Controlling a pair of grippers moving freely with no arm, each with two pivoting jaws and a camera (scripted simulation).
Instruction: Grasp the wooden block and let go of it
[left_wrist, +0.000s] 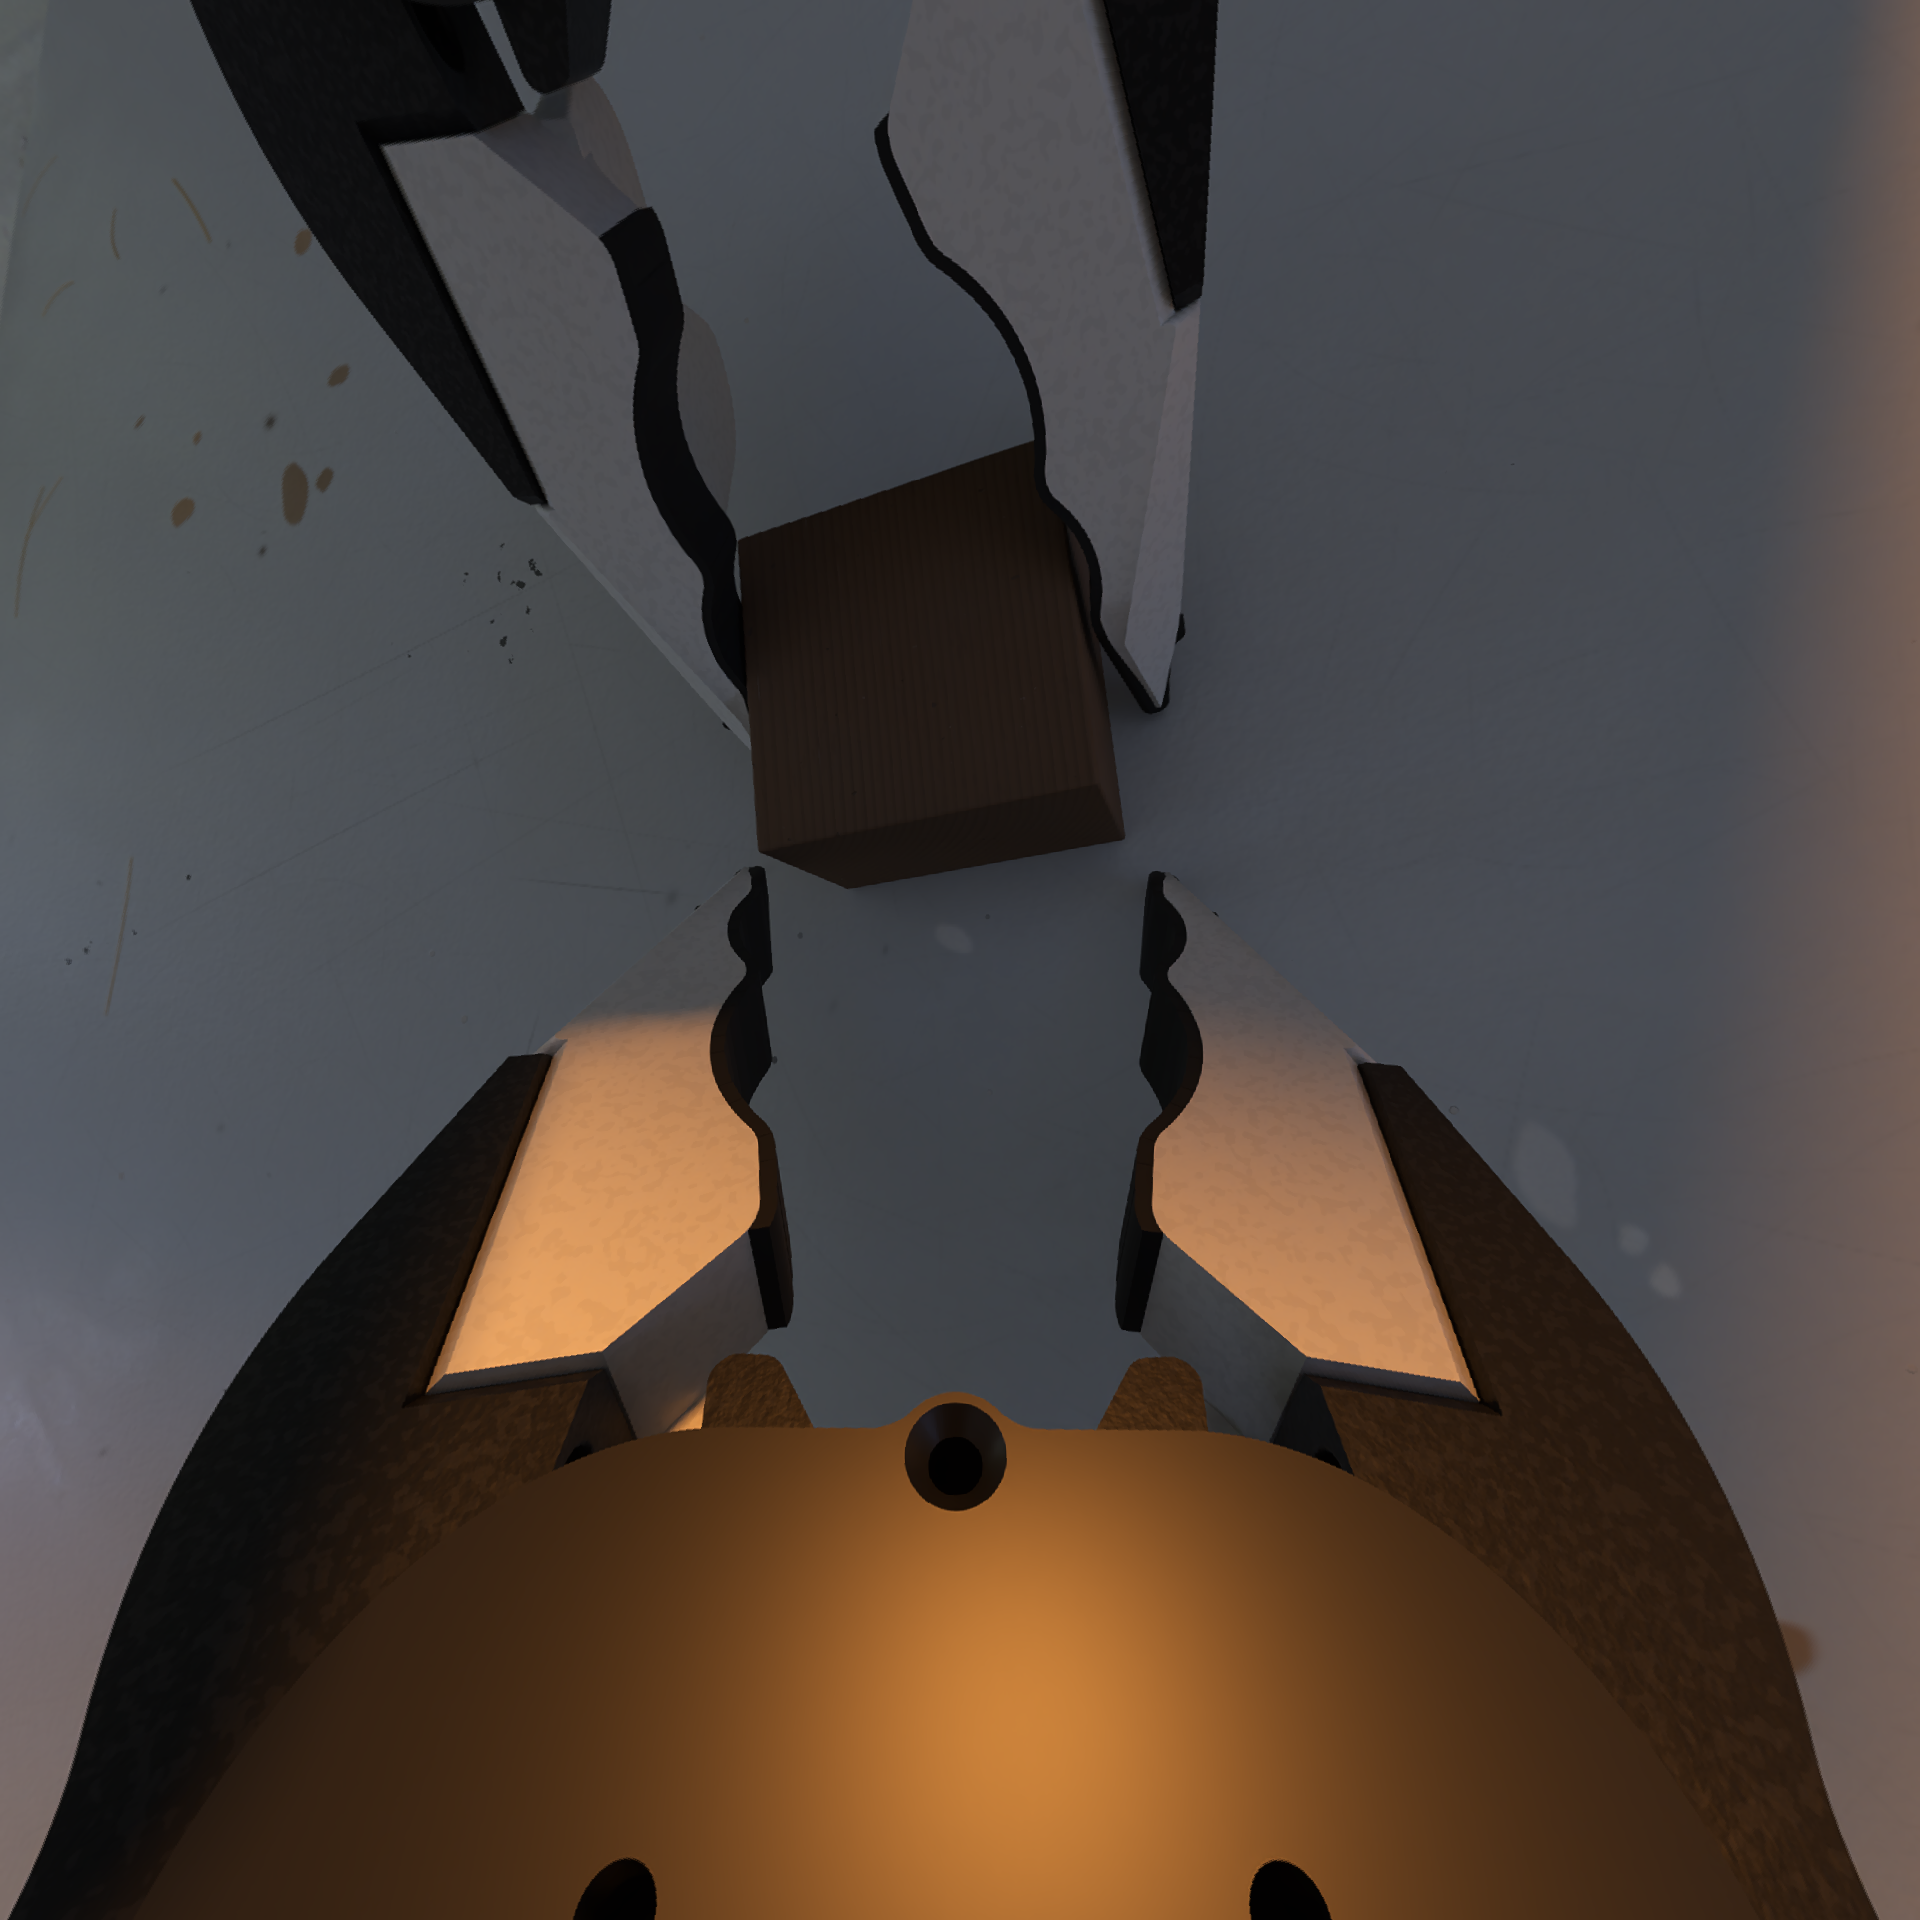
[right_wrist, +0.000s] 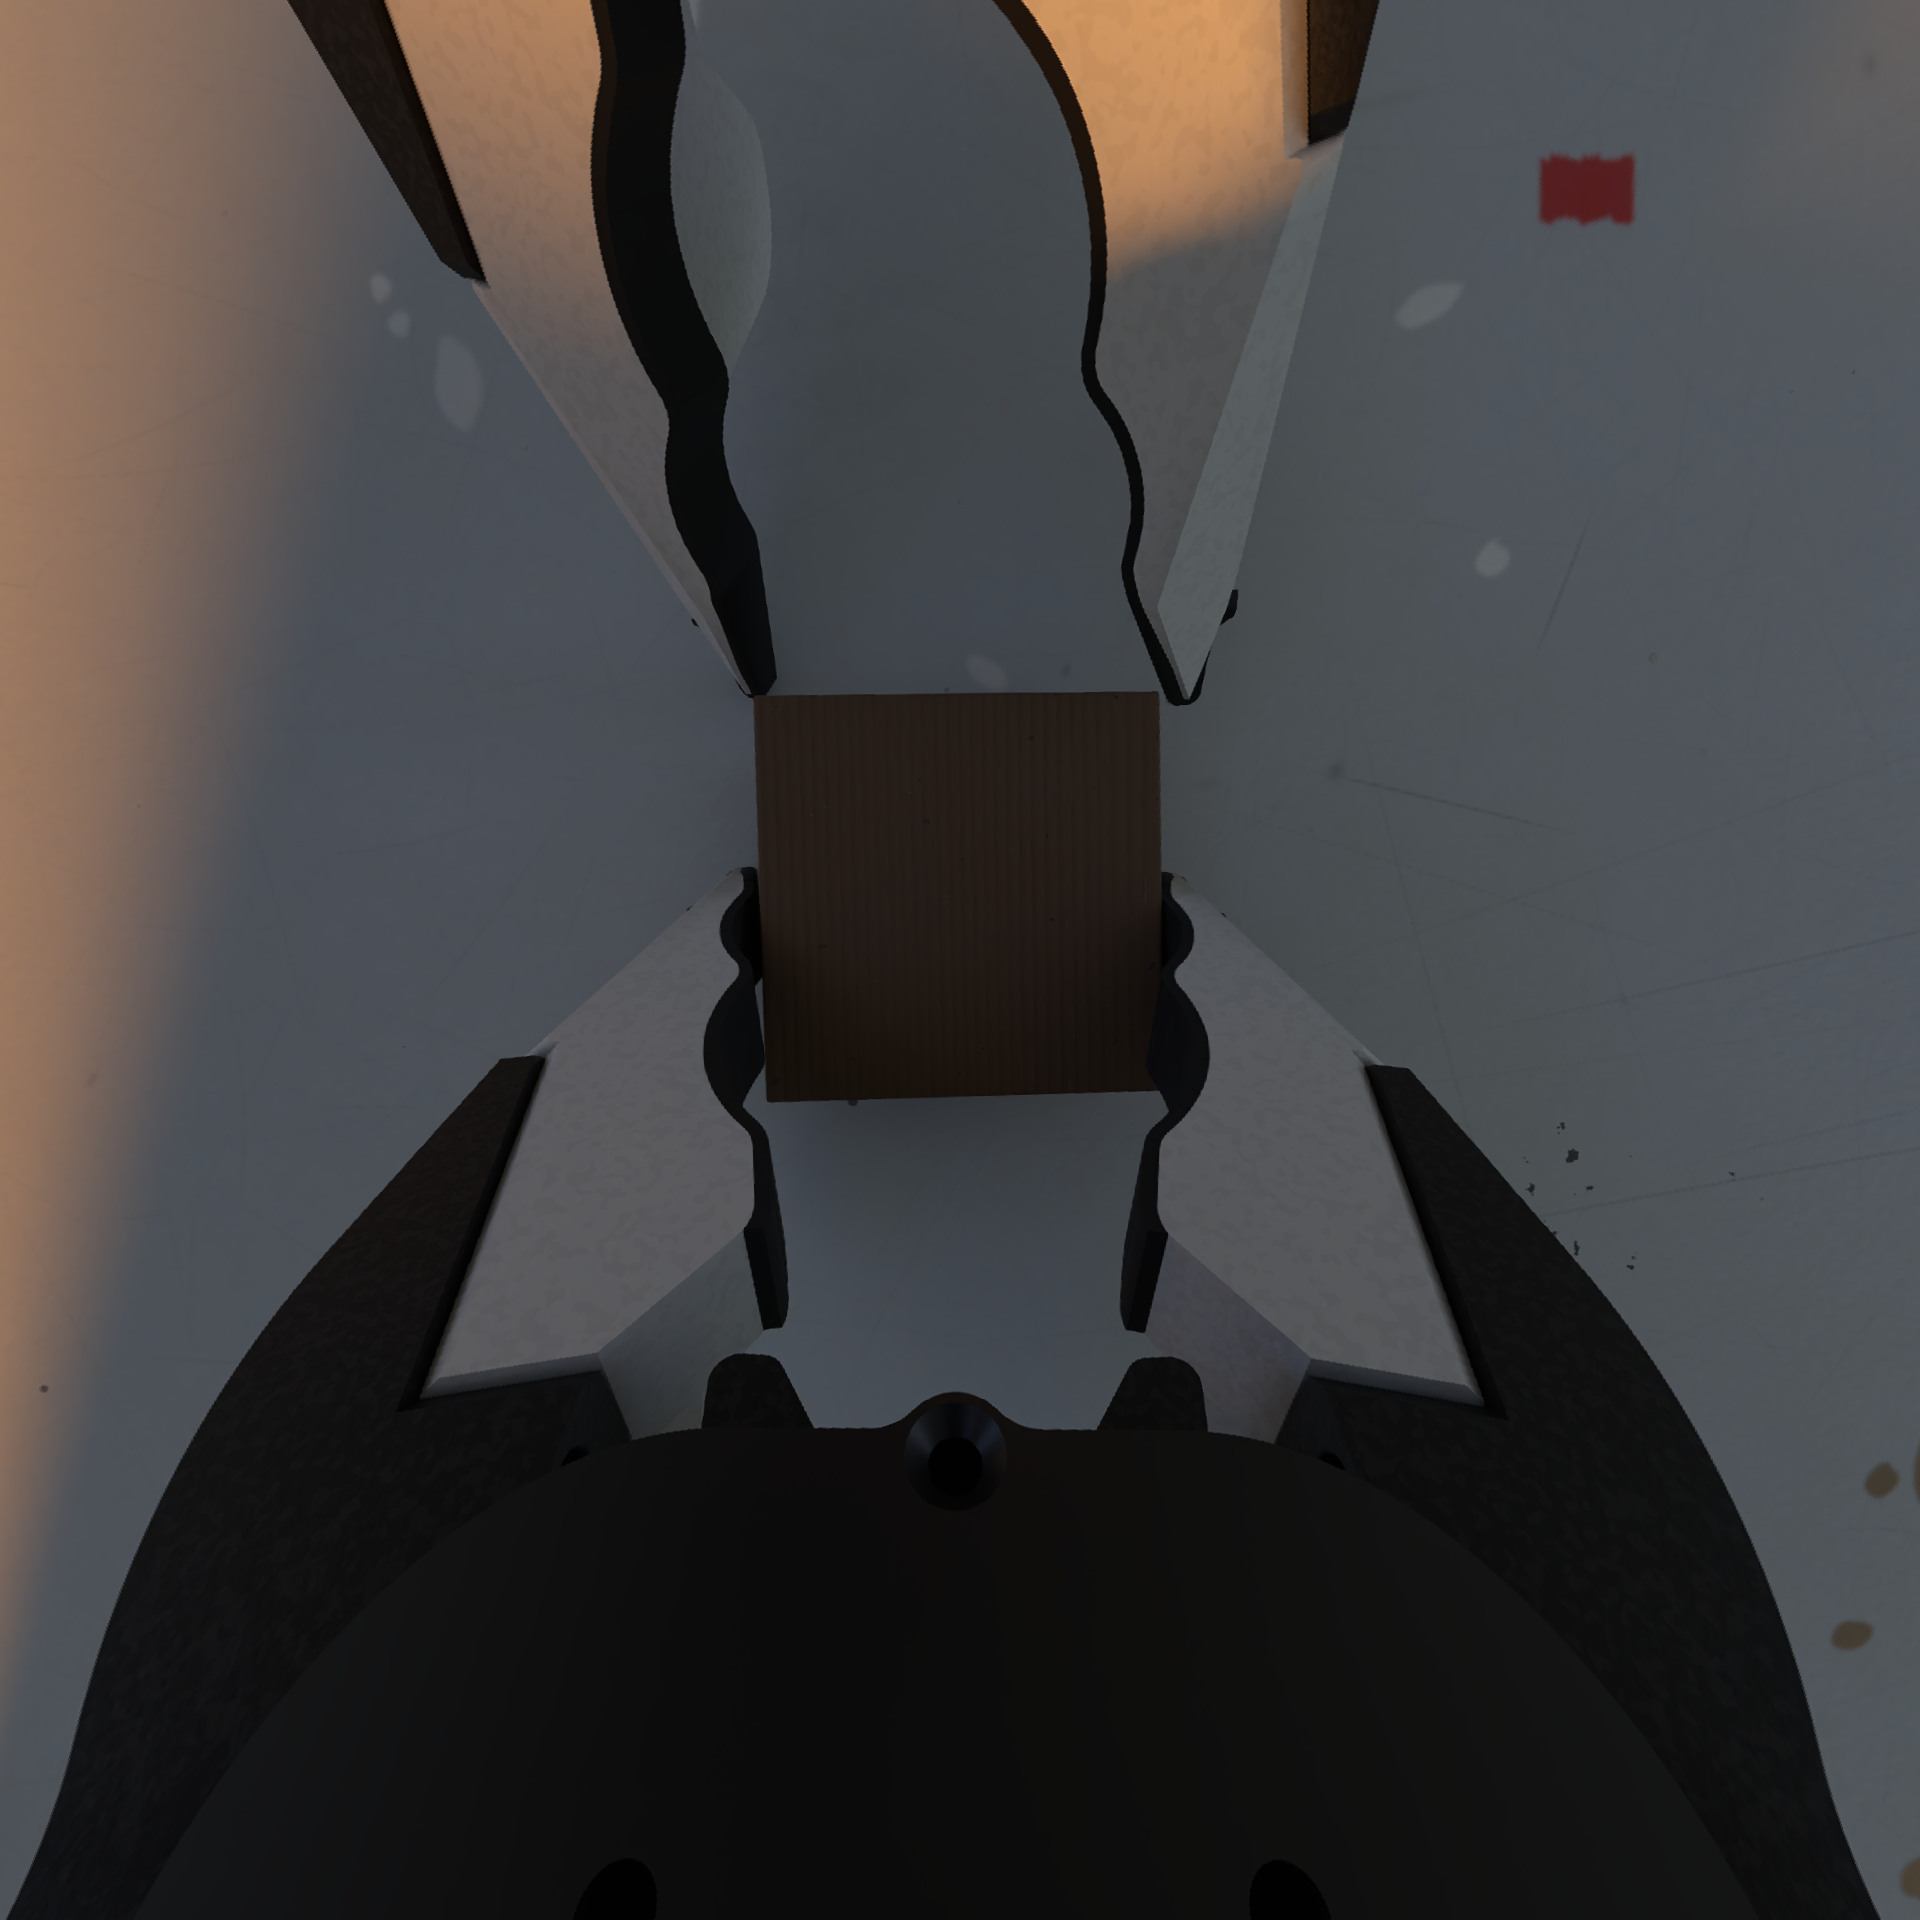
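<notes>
The wooden block (right_wrist: 956, 894) is a dark brown cuboid on the grey table. In the right wrist view it sits between my right gripper's (right_wrist: 958, 883) fingertips, which stand wide apart on either side of it, close against its sides. I cannot tell whether the pads press on it. In the left wrist view the block (left_wrist: 920, 675) lies just beyond my left gripper (left_wrist: 956, 878), which is open and empty. The right gripper's fingers (left_wrist: 1122, 520) come in from the top of that view around the block. The left gripper's fingers (right_wrist: 717, 499) point at the block's far edge in the right wrist view.
The grey table (left_wrist: 1507, 623) has brown specks at the left (left_wrist: 294, 490) and scratches. A small red mark (right_wrist: 1587, 189) lies on the table at the upper right of the right wrist view. Warm light falls along one side.
</notes>
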